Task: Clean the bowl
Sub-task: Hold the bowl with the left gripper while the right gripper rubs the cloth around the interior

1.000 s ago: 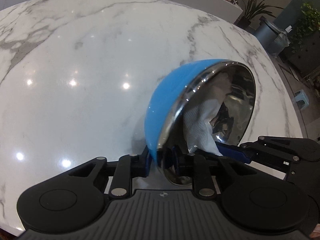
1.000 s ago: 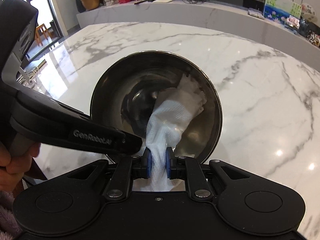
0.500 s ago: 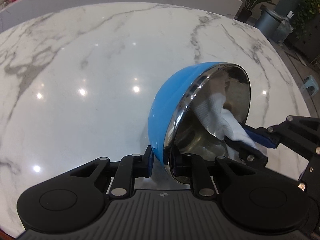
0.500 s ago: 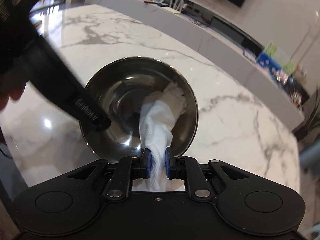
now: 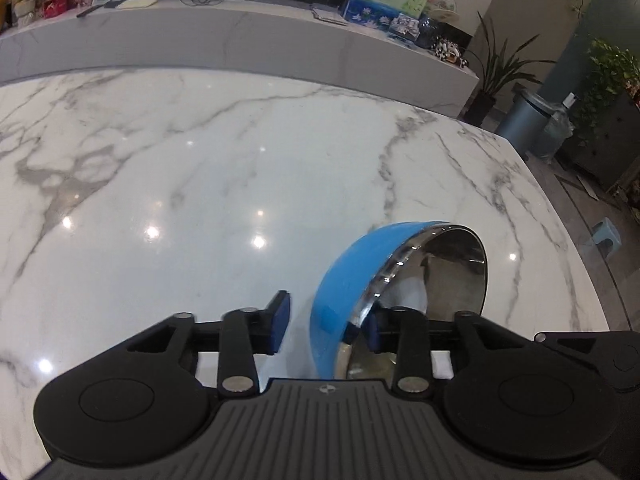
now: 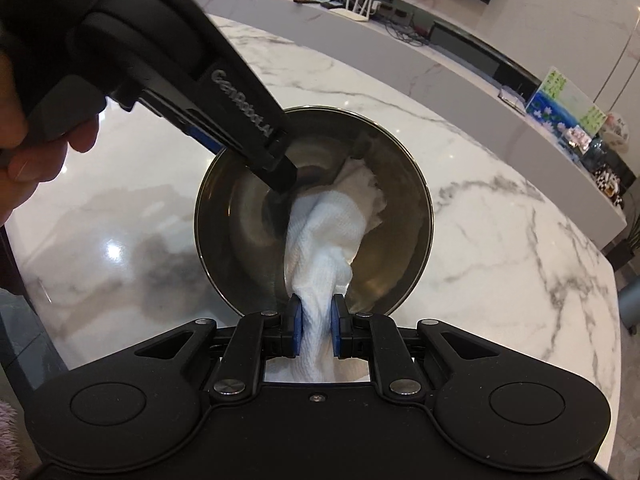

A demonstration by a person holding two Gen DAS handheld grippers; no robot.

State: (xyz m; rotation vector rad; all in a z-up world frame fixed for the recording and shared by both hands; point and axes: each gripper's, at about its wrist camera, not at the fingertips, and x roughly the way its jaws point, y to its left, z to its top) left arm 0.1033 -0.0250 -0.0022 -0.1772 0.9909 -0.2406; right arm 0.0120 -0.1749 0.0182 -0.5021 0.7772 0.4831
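While the bowl (image 5: 348, 280) stands tipped on its side at the lower centre-right of your left wrist frame, its blue shell faces left and its shiny steel hollow faces right. In your right wrist frame the same bowl (image 6: 240, 216) fills the middle, its mouth turned toward the camera. A white cloth (image 6: 328, 232) lies bunched against the right half of the hollow, with its tail running down to the bottom edge of the rim.

Your right tongs (image 6: 316, 326) are clenched on that tail, the blue pads pressing it from both sides at the lower centre of the frame. Your left tongs (image 5: 324, 328) stand spread apart astride the rim: the right pad sits inside the hollow, touching or just beside the rim, while the left pad (image 5: 278, 322) is clear of the blue shell with pale surface showing between them. From the right wrist, those left tongs (image 6: 280, 176) reach in from the upper left, with one finger tip down inside the bowl beside the cloth.

Your left hand (image 6: 28, 128) grips the handle at the far left edge. Beneath everything lies the white marble surface (image 5: 200, 184), grey-veined and dotted with lamp reflections.
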